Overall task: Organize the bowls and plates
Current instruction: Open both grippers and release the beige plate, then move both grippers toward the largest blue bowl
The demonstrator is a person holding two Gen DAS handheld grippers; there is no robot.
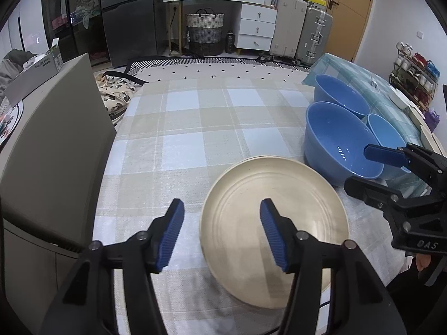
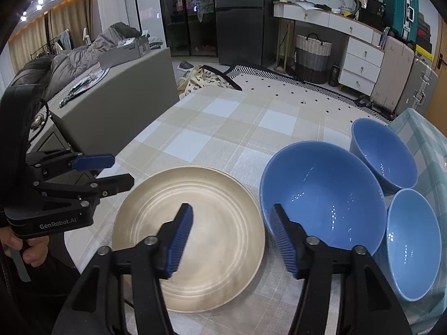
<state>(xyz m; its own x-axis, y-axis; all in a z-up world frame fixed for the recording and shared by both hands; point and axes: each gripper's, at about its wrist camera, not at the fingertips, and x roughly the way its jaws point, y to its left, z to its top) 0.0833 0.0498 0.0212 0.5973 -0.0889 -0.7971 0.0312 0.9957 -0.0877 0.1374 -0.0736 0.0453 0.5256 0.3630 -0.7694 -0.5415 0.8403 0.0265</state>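
Observation:
A cream plate (image 1: 279, 223) (image 2: 206, 223) lies on the checked tablecloth near the front edge. Three blue bowls stand to its right: a large bowl (image 1: 340, 139) (image 2: 321, 192), a far bowl (image 1: 340, 95) (image 2: 382, 153) and a near small bowl (image 1: 388, 134) (image 2: 413, 245). My left gripper (image 1: 222, 212) is open and empty, over the plate's left rim. My right gripper (image 2: 233, 217) is open and empty, above the gap between plate and large bowl. It also shows in the left wrist view (image 1: 360, 167), and the left gripper shows in the right wrist view (image 2: 123, 171).
A grey cabinet (image 1: 56, 139) (image 2: 117, 103) stands against the table's left side. A teal checked cloth (image 1: 363, 75) (image 2: 424, 139) covers the surface on the right. Beyond the table are a rug, a basket (image 1: 205, 32), white drawers and suitcases.

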